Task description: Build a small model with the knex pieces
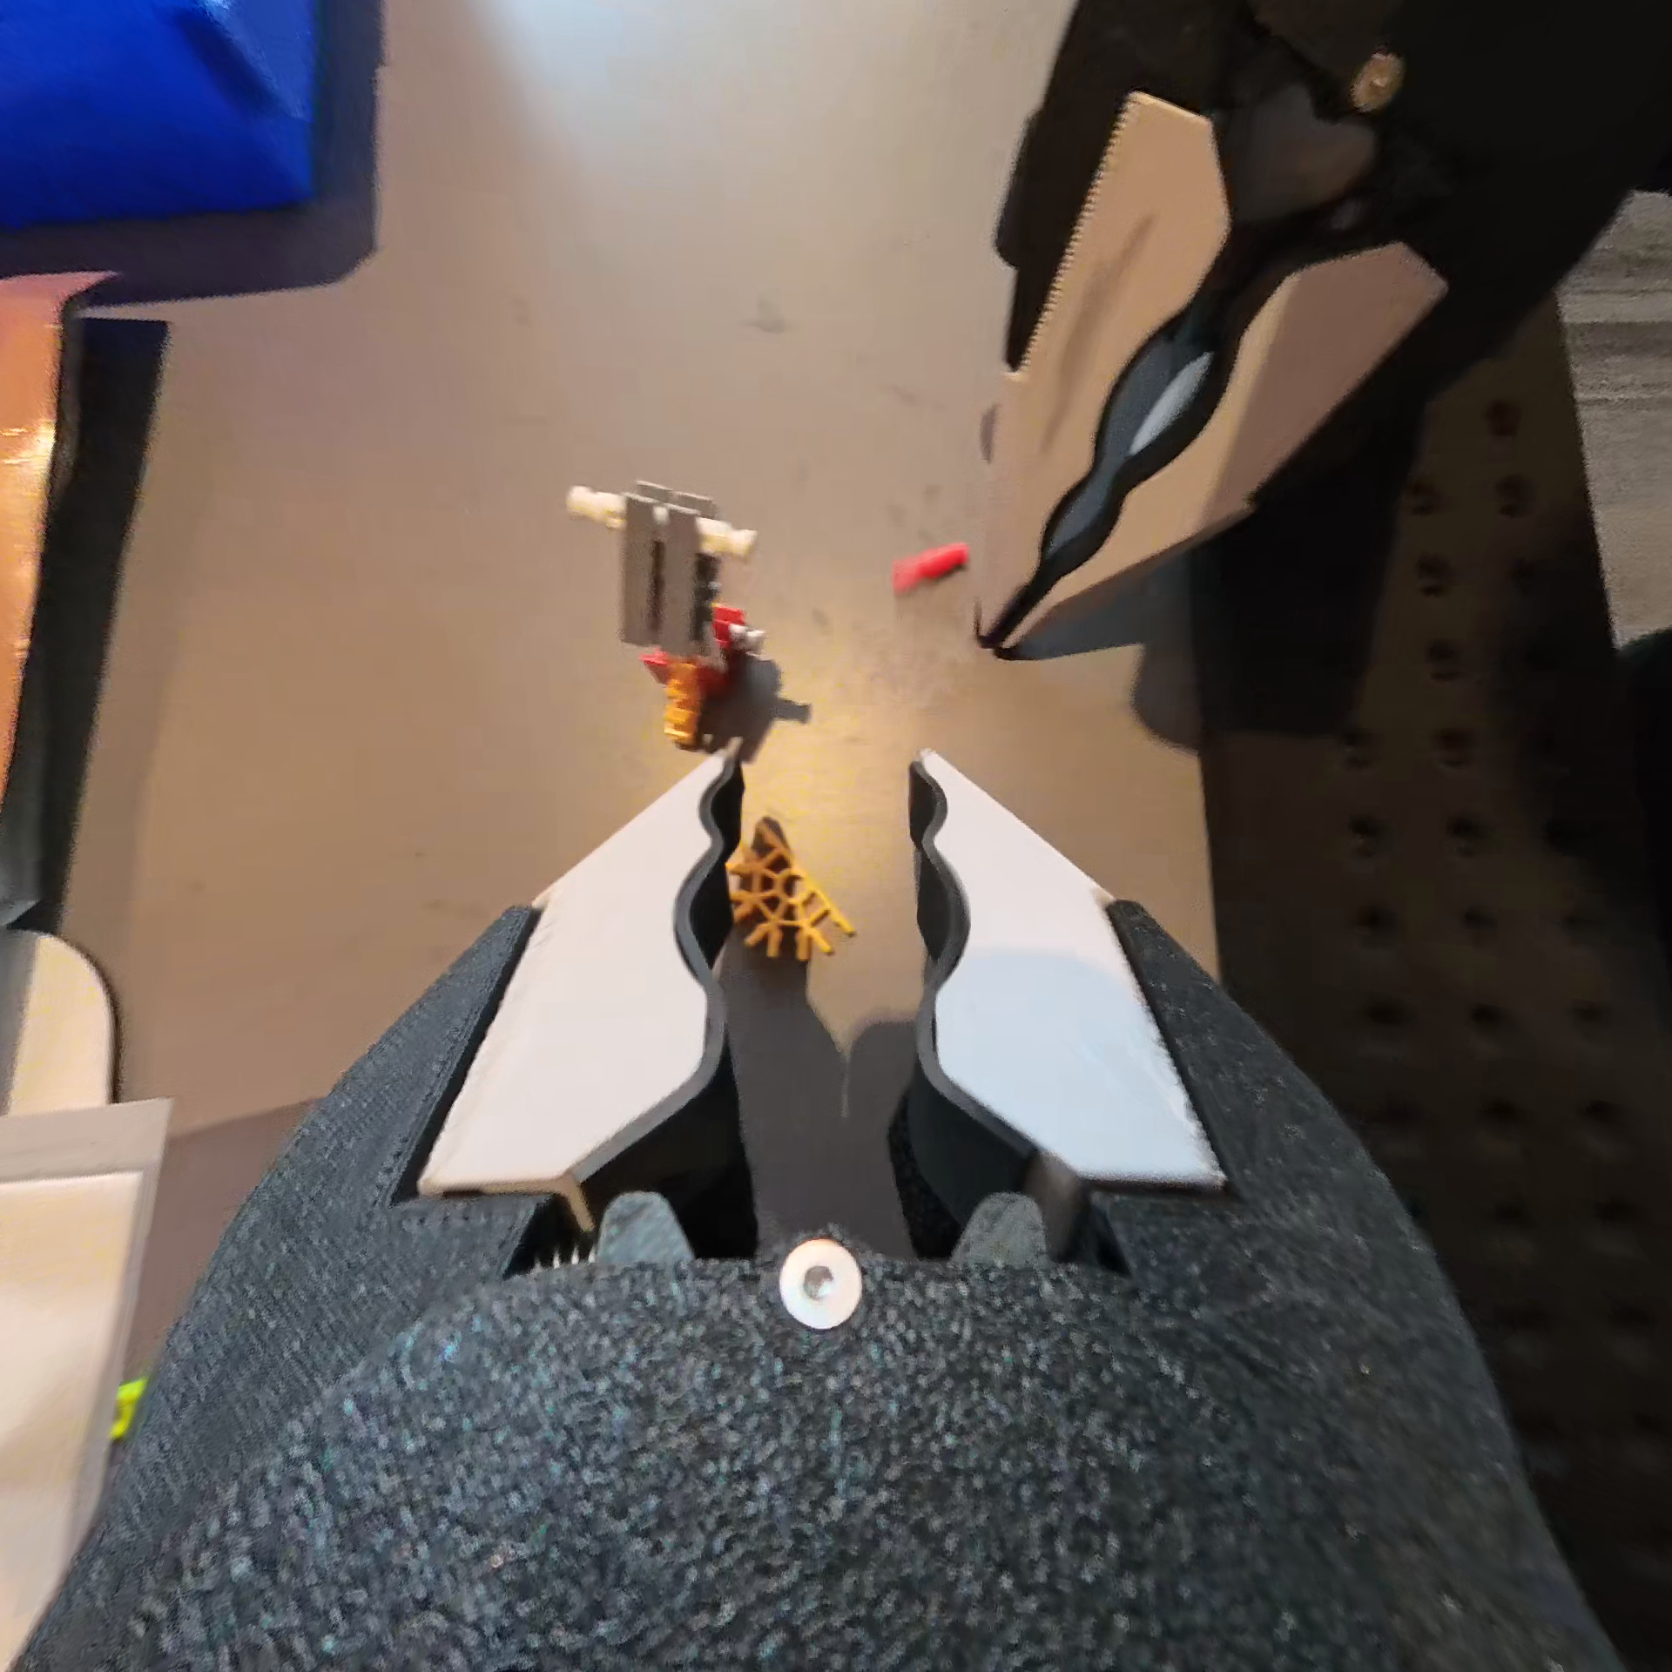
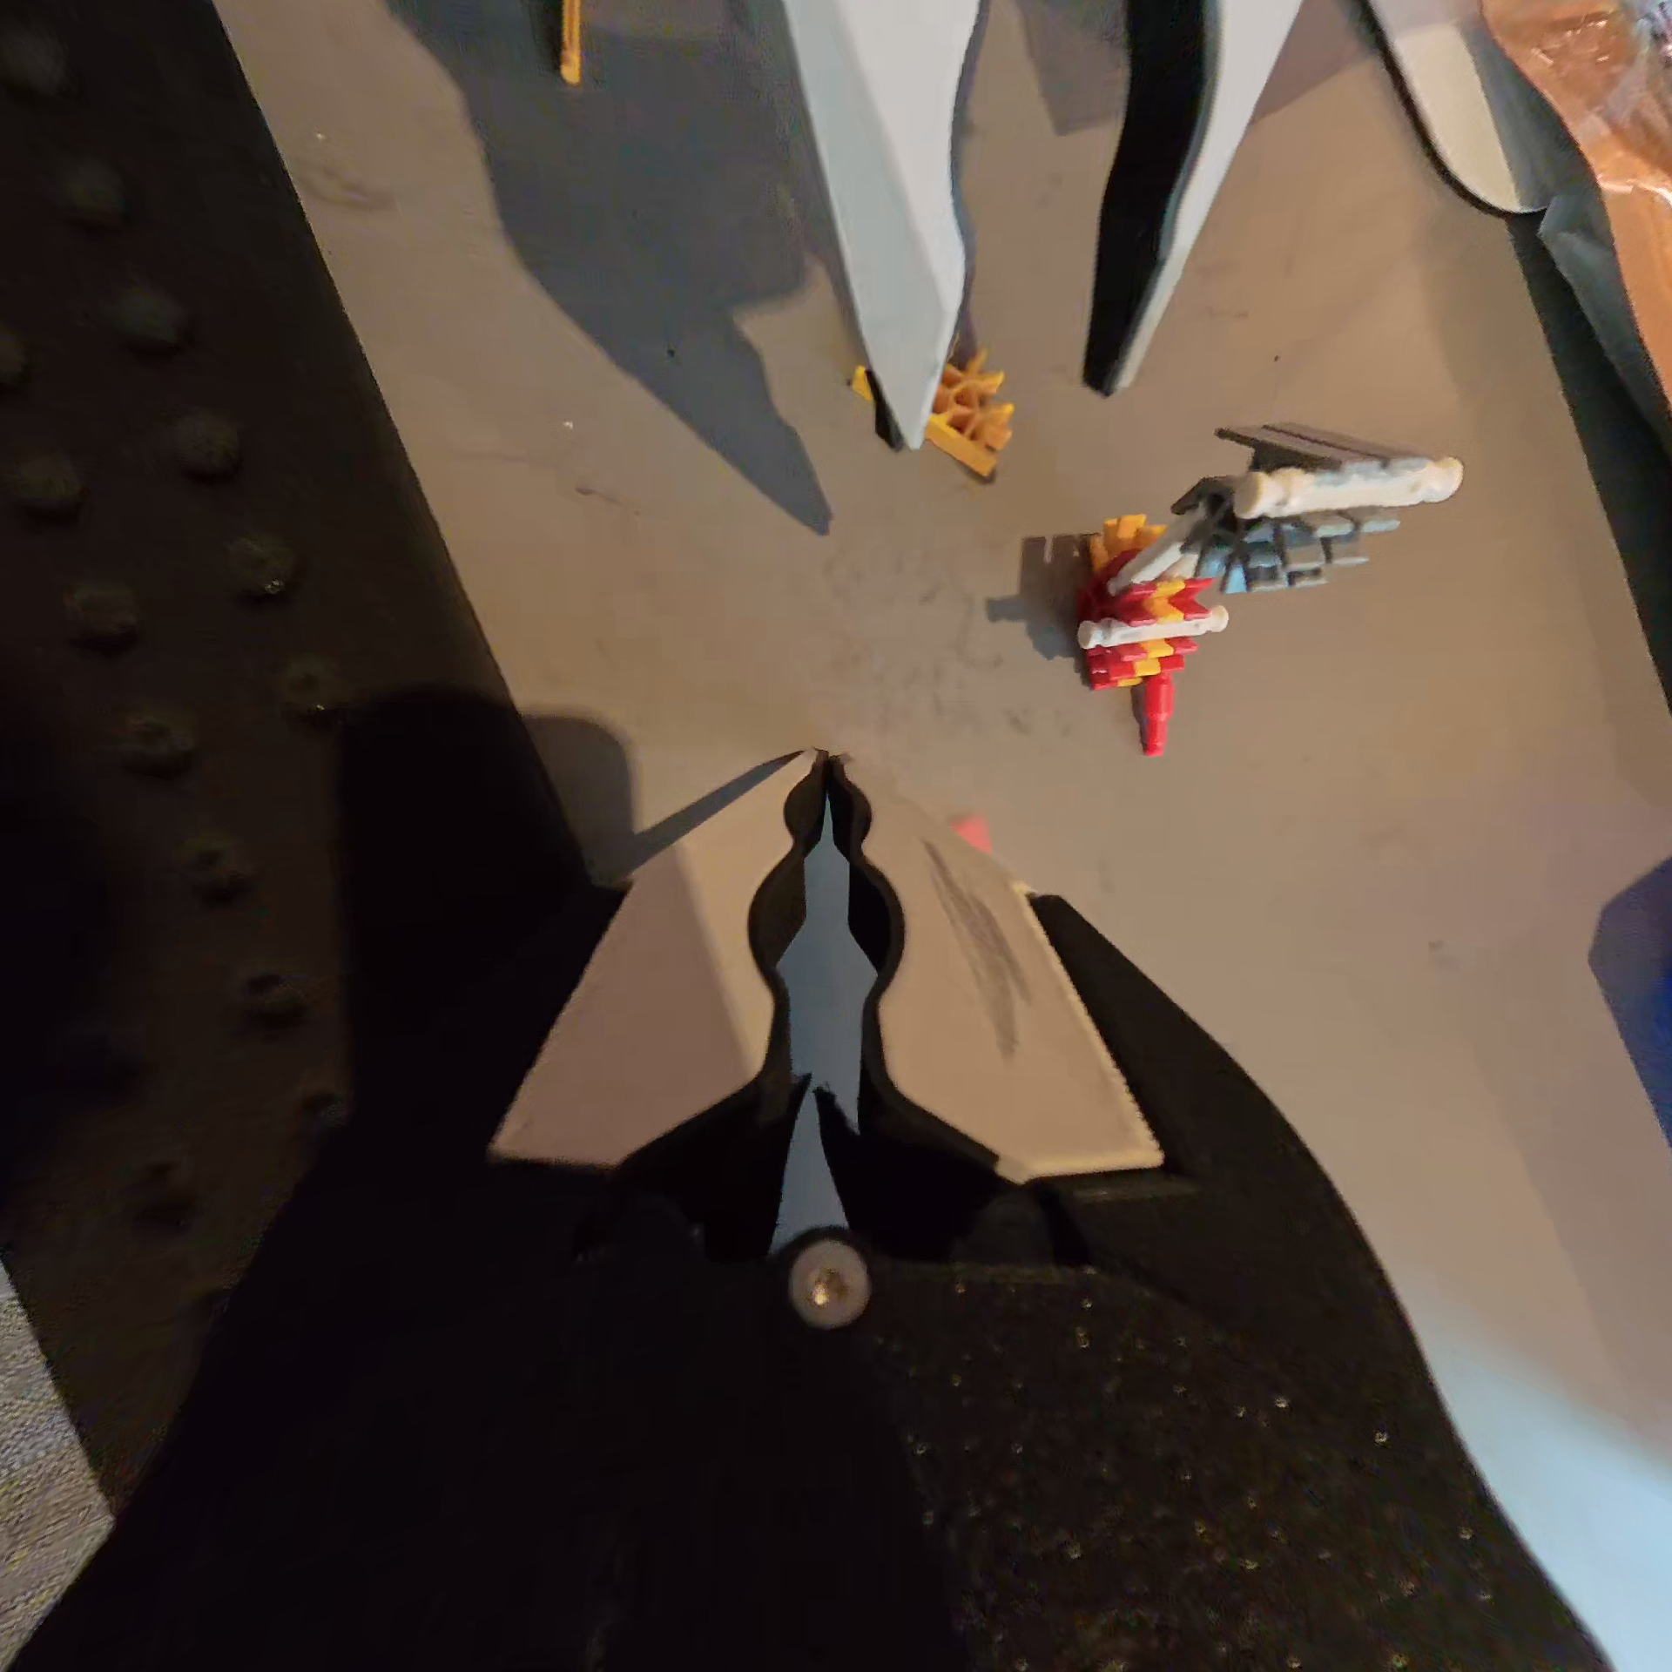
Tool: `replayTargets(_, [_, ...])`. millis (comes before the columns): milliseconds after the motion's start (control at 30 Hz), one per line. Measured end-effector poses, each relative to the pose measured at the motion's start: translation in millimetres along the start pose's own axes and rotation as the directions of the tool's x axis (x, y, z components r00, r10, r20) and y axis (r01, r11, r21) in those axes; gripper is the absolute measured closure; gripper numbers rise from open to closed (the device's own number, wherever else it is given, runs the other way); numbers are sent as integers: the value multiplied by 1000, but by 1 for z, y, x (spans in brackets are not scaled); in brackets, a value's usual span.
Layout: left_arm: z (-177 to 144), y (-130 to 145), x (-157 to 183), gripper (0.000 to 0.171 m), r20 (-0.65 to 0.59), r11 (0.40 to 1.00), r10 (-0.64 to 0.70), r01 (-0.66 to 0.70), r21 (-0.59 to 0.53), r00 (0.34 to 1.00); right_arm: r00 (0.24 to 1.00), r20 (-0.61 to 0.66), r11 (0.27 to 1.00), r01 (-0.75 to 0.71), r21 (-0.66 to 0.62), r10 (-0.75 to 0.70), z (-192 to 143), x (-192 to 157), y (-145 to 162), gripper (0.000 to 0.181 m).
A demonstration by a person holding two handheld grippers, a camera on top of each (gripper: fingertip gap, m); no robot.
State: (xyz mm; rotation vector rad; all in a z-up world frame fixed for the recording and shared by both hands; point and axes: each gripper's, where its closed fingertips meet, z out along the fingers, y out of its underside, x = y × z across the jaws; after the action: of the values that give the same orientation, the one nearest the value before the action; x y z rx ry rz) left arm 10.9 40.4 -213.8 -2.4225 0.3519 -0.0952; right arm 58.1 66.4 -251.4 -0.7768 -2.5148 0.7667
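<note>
Grey tabletop carries our pieces: left tongs gape open around a yellow connector, touching their left finger; right tongs, closed and empty, sit beside a red piece.

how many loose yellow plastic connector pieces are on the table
1 clearly loose: a yellow fan-shaped plastic connector between the open left gripper's fingers. Others are joined into the assembly.

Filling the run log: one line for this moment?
left gripper: open over yellow connector | right gripper: shut, empty | assembly: on table
</note>
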Motion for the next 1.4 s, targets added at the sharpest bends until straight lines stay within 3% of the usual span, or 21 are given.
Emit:
replayTargets(100, [5,-4,-13,129,29,1000,-5,5,0,1000,999,-40,1000,0,3,0,-2,15,5,181])
replayTargets(300, [20,-3,-21,124,33,999,12,-11,-33,999,997,41,994,-65,85,62,-12,28,8,181])
replayTargets(567, [25,3,-25,121,7,999,-15,15,-31,1000,975,-59,975,-211,62,215,-72,55,56,159])
replayTargets(733, [33,1,-26,120,-1,999,2,-2,-43,1000,972,-45,973,-232,11,233,-55,41,52,160])
replayTargets(867, [35,0,-26,121,-11,999,12,-12,-47,1000,979,-56,978,-199,-59,195,-37,34,55,159])
replayTargets(1033, [38,1,-27,122,-28,999,8,-9,-46,1000,998,-34,998,-52,33,53,-45,45,41,161])
replayTargets(1267, [40,3,-28,123,-52,997,29,-33,-64,998,976,140,986,167,-6,-165,-35,47,47,161])
replayTargets(1400, [43,4,-28,123,-78,998,18,-22,-61,997,962,209,984,180,-7,-174,-34,41,45,162])
